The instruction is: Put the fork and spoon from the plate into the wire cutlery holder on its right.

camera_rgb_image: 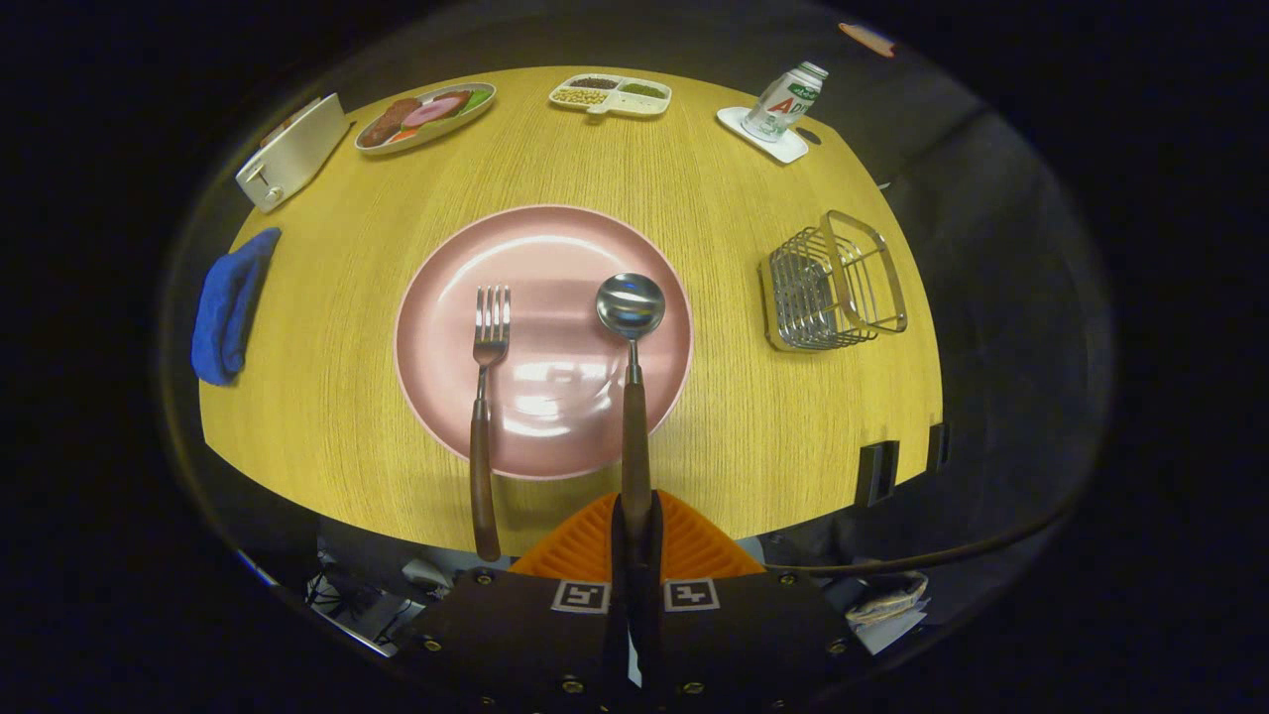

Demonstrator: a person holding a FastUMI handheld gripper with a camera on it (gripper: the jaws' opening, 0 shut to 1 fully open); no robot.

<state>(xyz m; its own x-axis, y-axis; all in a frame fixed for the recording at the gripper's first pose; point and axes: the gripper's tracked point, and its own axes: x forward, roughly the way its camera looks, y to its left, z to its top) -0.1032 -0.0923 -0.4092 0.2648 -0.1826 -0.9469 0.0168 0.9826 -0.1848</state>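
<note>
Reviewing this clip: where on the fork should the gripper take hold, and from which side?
Grip the fork by its brown handle end, which juts past the plate rim over the table edge, left of the fingers. Come from the near side along the handle; it likely leaves room for both fingers. The gripper is shut on the spoon handle now, so that probably goes to the holder first.

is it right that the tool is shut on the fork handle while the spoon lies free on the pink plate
Not quite. The gripper view shows the tool shut on the spoon handle; the fork is the one lying free on the pink plate.
</note>
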